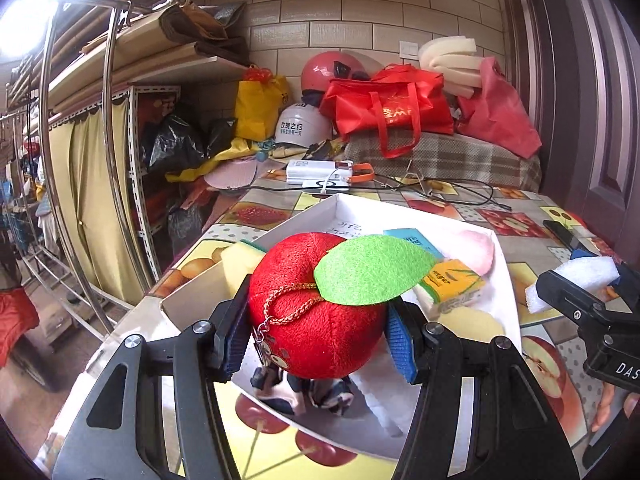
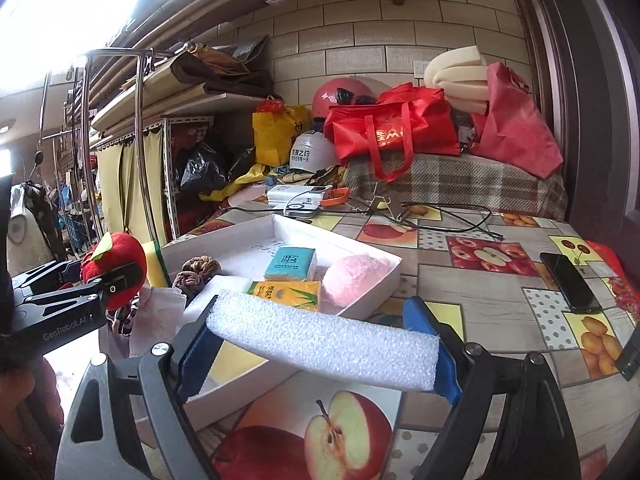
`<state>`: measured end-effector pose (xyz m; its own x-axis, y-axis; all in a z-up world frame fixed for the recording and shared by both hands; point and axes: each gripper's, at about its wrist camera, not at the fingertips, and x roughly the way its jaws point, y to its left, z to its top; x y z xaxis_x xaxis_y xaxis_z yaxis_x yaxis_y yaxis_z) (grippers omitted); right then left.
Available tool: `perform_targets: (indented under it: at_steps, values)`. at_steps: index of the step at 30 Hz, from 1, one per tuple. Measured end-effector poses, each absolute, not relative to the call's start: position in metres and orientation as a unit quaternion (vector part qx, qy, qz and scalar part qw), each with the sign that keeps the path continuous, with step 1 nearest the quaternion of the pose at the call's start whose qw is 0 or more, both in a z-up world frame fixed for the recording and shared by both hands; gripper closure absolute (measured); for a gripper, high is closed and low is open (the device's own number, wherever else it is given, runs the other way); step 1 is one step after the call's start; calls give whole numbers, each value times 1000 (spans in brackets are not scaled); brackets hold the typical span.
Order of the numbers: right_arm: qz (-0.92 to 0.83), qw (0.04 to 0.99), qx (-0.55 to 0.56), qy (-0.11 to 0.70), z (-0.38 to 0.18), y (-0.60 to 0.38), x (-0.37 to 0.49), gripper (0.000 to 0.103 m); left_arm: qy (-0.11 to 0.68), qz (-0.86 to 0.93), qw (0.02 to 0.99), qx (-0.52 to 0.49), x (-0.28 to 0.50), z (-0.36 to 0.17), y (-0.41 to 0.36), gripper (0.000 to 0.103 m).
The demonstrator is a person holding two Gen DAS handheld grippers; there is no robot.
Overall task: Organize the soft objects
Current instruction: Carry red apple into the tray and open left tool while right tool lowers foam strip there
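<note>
Foam strip: white foam strip (image 2: 324,346) lies crosswise nearest the right wrist lens, pinched end to end between the blue pads (image 2: 448,356) of the right gripper (image 2: 320,350), held in the air off the near corner of the white box (image 2: 362,248).
Right gripper pose: level, pointing across the fruit-print tablecloth (image 2: 480,292) toward the box; clenched on the foam.
Plush apple: red plush apple (image 1: 316,308) with a green felt leaf (image 1: 370,270) and gold cord, squeezed at its sides by the left gripper (image 1: 316,336); it hangs over the box's near end, above a patterned scrunchie (image 1: 304,394).
Left gripper pose: fingers aimed forward and slightly down over the box, grasping the apple.
Box contents: teal tissue pack (image 2: 291,264), yellow tissue pack (image 2: 288,294), pink fluffy piece (image 2: 354,278), brown scrunchie (image 2: 198,270), white foam.
Beside the box: yellow-green sponge (image 2: 154,266) at its left wall.
Beyond the box: black phone (image 2: 570,282) to the right on the cloth; power bank and cables behind it.
</note>
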<state>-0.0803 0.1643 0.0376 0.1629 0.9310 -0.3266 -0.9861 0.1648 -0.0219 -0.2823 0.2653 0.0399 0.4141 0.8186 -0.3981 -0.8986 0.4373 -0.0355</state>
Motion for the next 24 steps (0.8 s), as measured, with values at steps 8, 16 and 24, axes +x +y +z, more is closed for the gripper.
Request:
perform_targets:
  at_steps: [8,16,24]
  values:
    - [635,751,-139,117,39,215,-96,15,173,519,824,-149,-282,38,304,44]
    - [625,752,-158,137,38,252,-94,12,201,526,815,-132,-265,37,316,38]
    - [622,753,-152,150,38,253,-89,0,196,556,791,-162,-277,34,326,0]
